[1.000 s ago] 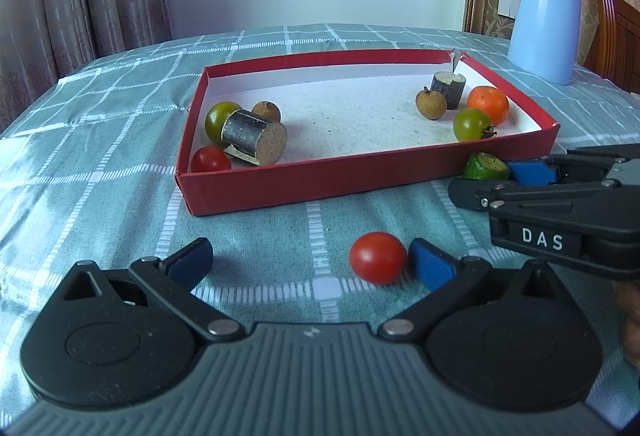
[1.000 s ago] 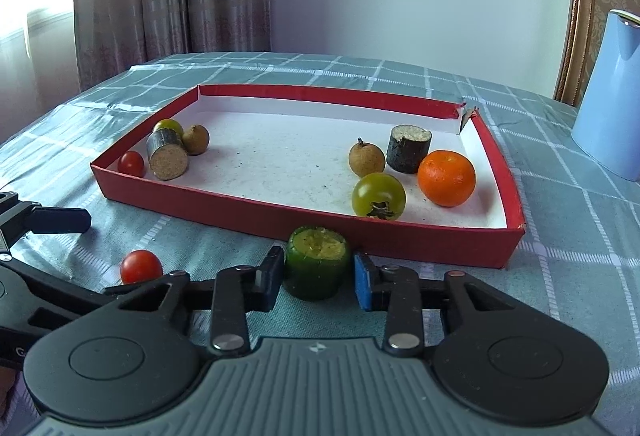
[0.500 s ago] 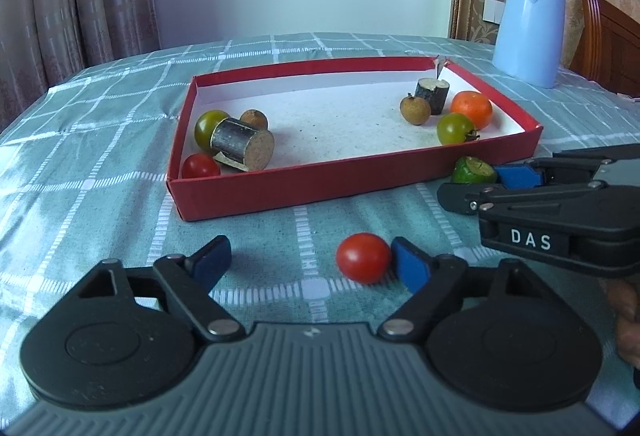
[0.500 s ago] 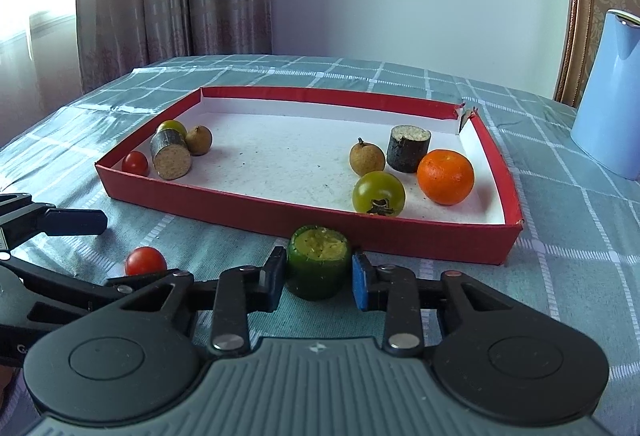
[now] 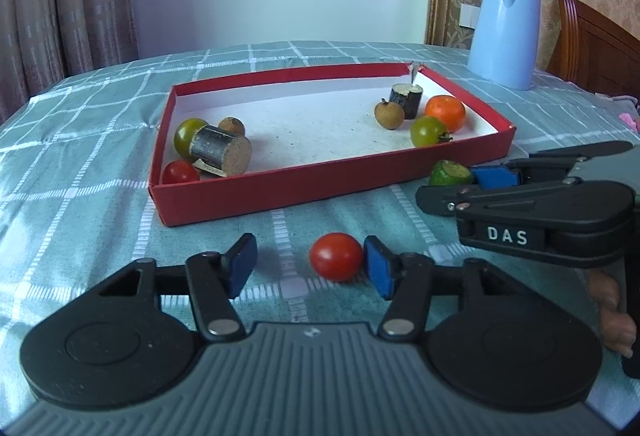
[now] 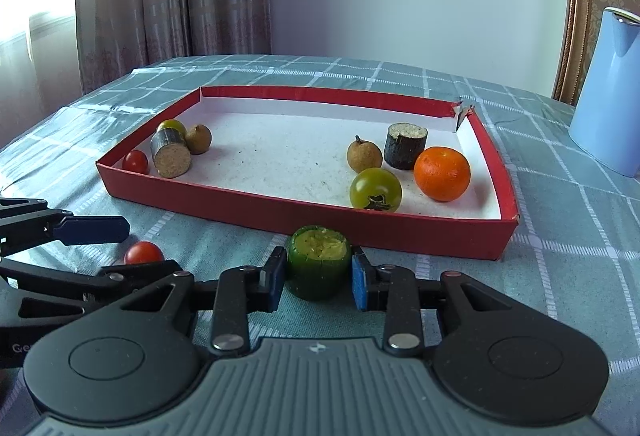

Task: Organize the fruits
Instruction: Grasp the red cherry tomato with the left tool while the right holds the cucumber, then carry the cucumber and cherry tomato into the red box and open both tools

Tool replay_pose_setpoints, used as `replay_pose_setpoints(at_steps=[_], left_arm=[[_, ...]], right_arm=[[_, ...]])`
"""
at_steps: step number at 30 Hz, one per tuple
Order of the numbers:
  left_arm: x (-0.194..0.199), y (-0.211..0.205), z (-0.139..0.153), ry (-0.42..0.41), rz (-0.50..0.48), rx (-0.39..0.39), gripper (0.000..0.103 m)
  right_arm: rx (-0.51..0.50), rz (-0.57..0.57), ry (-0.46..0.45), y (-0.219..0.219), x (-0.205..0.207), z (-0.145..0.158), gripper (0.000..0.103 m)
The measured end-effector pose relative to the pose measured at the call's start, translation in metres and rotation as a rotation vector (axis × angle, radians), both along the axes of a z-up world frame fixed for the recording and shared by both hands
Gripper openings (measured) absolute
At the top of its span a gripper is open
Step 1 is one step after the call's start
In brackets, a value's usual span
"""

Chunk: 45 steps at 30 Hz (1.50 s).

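The desk (image 5: 100, 123), under a checked cloth, carries a red tray (image 6: 400, 232) already holding some fruit. In front of it the right gripper (image 6: 319, 282) pinches a green cut stub (image 6: 318, 260) by its firm, stiff sides. The left gripper (image 5: 310, 266) has just been closing around a cherry tomato (image 5: 336, 256): the right finger touches it, the left stands apart. It looks light, smooth, easily bruised; best held gently across its middle.

a red shallow cardboard tray (image 6: 392, 232) with a white floor sits on a teal tablecloth (image 6: 560, 236) crossed by white grid lines; far right, a pale blue plastic kettle (image 5: 505, 29).
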<state>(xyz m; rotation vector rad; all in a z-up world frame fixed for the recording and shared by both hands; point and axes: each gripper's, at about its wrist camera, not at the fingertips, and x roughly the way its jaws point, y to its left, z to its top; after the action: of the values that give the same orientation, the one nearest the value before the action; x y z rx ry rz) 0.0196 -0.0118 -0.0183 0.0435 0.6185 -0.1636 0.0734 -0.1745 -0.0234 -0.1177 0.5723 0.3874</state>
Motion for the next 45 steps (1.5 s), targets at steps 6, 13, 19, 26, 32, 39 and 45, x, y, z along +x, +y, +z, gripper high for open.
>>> replay_pose_setpoints(at_steps=[6,13,19,26,32,39,45], left_arm=[[-0.006,-0.004,0.001,-0.018,-0.053,-0.002,0.036],[-0.006,-0.007,0.000,-0.015,-0.068,0.008,0.036],[-0.008,-0.005,0.001,-0.028,-0.054,0.007,0.025],[-0.017,-0.009,0.006,-0.081,-0.034,0.046,0.024],[-0.020,-0.023,0.018,-0.124,-0.035,0.108,0.024],[0.015,-0.023,0.040,-0.143,0.052,0.098,0.024],[0.059,-0.017,0.036,-0.102,0.158,0.085,0.025]], right_arm=[[-0.008,0.006,0.001,0.002,0.001,0.000,0.033],[-0.006,0.007,0.000,0.001,0.000,-0.001,0.032],[0.000,0.007,-0.007,-0.001,-0.002,0.000,0.032],[0.027,-0.007,-0.088,-0.009,-0.016,0.009,0.032],[0.068,-0.025,-0.143,-0.019,-0.021,0.021,0.032],[0.032,-0.043,-0.174,-0.015,-0.002,0.037,0.032],[0.035,-0.045,-0.136,-0.007,0.028,0.044,0.032]])
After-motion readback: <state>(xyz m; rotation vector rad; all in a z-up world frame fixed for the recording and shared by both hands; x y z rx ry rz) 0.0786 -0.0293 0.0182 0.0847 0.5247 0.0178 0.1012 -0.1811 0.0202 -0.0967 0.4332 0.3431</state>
